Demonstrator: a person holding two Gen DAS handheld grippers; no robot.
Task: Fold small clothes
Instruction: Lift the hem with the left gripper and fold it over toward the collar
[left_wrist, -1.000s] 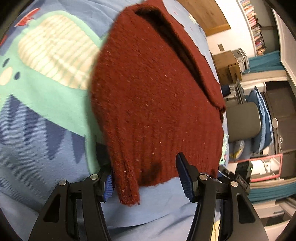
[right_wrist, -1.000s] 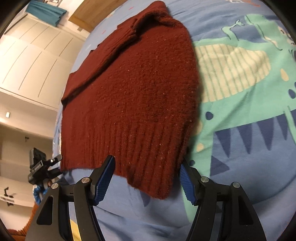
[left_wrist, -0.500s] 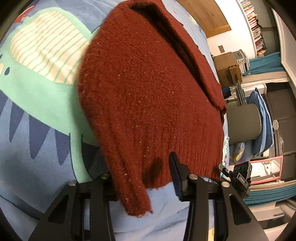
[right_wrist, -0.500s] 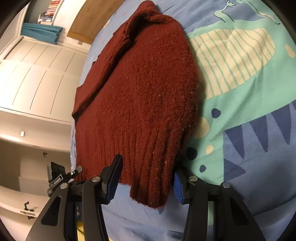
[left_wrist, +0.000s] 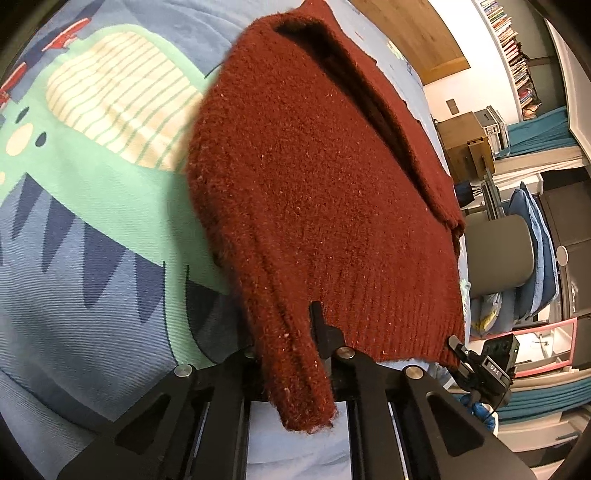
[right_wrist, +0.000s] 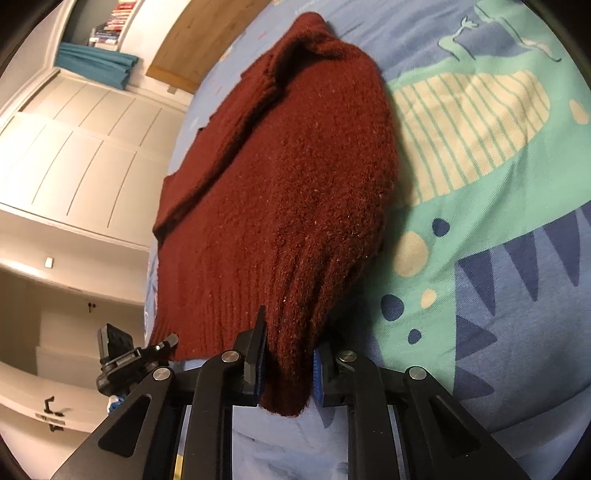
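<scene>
A dark red knitted sweater (left_wrist: 317, 192) lies on a blue bed cover with a green dinosaur print (left_wrist: 92, 177); its sleeves are folded over its body. My left gripper (left_wrist: 286, 354) is shut on the left corner of the ribbed hem. My right gripper (right_wrist: 288, 358) is shut on the right corner of the same sweater (right_wrist: 280, 192). Both hem corners hang bunched between the fingers. The other gripper shows at the hem's far corner in each view, on the right in the left wrist view (left_wrist: 484, 365) and on the left in the right wrist view (right_wrist: 125, 354).
The bed cover (right_wrist: 480, 229) spreads wide to the side of the sweater. A wooden headboard (left_wrist: 406, 33) lies beyond the collar. Shelves, boxes and a grey chair (left_wrist: 498, 254) stand beside the bed. White wardrobe doors (right_wrist: 74, 155) are on the other side.
Both grippers have closed from open onto the hem corners of the sweater. The hem now bunches between the fingers and lifts slightly.
</scene>
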